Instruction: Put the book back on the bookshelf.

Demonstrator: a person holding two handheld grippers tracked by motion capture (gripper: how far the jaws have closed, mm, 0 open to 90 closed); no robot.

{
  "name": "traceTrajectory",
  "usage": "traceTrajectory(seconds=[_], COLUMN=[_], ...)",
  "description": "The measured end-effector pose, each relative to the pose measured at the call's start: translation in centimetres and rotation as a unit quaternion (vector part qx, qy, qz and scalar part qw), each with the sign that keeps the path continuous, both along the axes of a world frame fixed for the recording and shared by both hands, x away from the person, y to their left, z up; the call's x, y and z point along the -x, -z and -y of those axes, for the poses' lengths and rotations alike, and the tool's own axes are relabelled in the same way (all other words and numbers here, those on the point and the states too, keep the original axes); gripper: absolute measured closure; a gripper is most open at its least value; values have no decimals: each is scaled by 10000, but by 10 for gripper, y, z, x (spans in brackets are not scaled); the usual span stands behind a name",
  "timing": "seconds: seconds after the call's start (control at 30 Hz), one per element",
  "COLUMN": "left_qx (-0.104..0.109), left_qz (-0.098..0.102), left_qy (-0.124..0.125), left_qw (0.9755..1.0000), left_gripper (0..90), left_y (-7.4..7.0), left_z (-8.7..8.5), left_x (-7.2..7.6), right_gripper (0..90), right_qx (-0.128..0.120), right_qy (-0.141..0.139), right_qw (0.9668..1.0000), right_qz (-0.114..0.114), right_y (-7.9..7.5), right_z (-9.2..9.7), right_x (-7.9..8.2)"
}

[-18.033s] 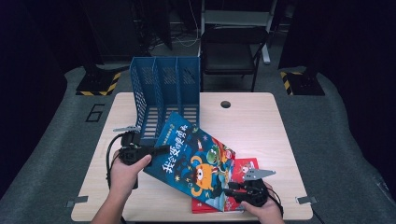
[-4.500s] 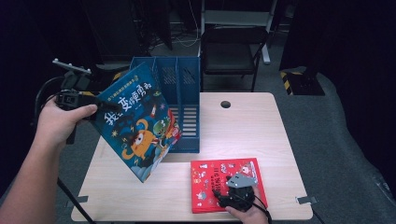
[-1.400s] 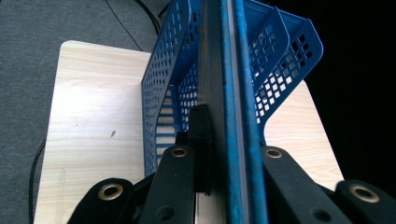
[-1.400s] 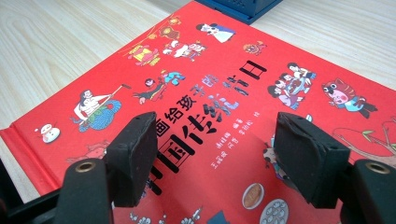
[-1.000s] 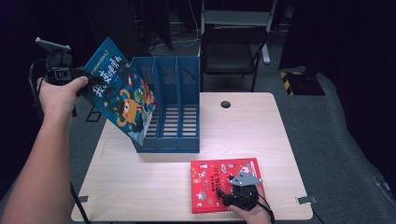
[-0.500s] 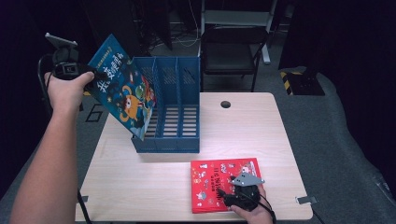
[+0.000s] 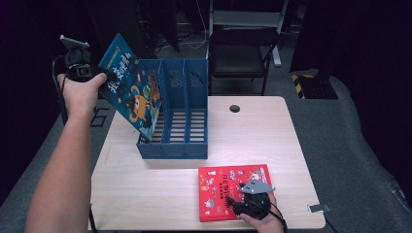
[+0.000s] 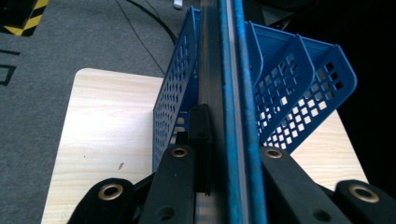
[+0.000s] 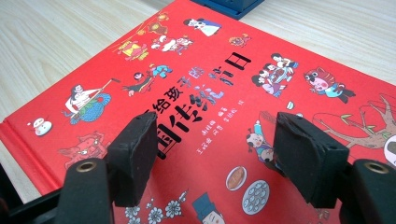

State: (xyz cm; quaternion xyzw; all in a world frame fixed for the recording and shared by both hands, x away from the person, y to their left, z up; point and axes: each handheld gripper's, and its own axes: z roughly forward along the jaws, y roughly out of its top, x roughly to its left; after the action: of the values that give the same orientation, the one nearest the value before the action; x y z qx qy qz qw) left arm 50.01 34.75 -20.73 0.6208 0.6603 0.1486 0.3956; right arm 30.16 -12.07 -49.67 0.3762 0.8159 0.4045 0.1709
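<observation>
My left gripper [image 7: 93,76] is raised at the table's left and shut on the upper edge of a blue picture book [image 7: 131,94]. The book hangs tilted, its lower corner at the leftmost slot of the blue file rack [image 7: 187,128]. In the left gripper view the blue picture book [image 8: 229,84] runs edge-on between the jaws of my left gripper [image 8: 233,144], with the rack's left wall [image 8: 175,102] on one side and its dividers [image 8: 299,79] on the other. A red picture book [image 7: 226,187] lies flat near the front edge. My right gripper [image 7: 245,203] rests open on the red book [image 9: 210,79].
The wooden table [image 7: 252,131] has a round cable hole [image 7: 234,108] behind the rack. A black chair [image 7: 240,56] stands beyond the far edge. The rack's two right slots hold nothing. A corner of the rack [image 9: 229,5] sits just past the red book.
My left hand has carried the blue book to the right and slightly down, closer over the rack's left slot. The right gripper and red book have not moved.
</observation>
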Motion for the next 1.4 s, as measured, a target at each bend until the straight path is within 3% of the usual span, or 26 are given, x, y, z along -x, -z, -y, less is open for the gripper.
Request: traceTrajectory(seconds=[0.23,0.33,0.97,1.4], left_qx=[-26,-142,-119,-515], left_qz=[-53,-38,37,56], left_qy=[-53,-18,-105,-113], left_qw=[10000,9999,9999,9986], left_gripper=[825,825,825,826], left_y=[8,11,29,38], left_z=[7,8,15,26], left_x=[-8,-11,-18,-24], right_gripper=[307,306,306,307], right_qx=[-1,-7,-9,-19], right_qy=[-6,-19,-32,-52], right_qw=[10000,10000,10000,10000], right_qz=[7,3,15,4], right_y=[0,0,0,0], right_z=[1,1,1,2], right_x=[0,-1,-1,-1])
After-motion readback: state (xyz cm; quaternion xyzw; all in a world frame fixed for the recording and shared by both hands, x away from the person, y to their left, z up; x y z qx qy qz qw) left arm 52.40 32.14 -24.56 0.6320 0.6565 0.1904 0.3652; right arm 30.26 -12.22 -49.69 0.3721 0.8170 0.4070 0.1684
